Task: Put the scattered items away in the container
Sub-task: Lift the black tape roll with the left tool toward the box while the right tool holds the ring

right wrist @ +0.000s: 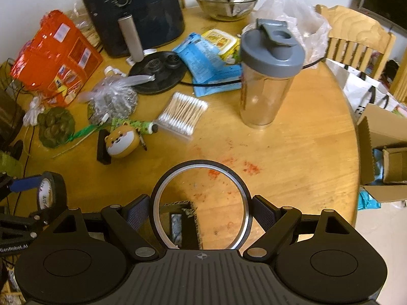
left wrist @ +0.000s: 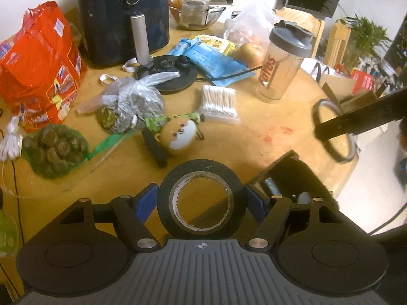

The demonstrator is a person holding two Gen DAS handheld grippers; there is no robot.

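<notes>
Right, my left claw [left wrist: 201,199] is pinching the black tape roll [left wrist: 201,178] above the surface [left wrist: 279,132], my right claw [right wrist: 201,209] grips the thin ring [right wrist: 201,203], both over the open cardboard box [left wrist: 287,175] at the near edge.

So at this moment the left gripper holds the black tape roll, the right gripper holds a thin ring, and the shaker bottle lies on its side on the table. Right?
Not quite. The shaker bottle stands upright on the table, grey lid on top, as the right wrist view shows. The rest holds: the left gripper is shut on the black tape roll, and the right gripper holds the thin ring.
</notes>
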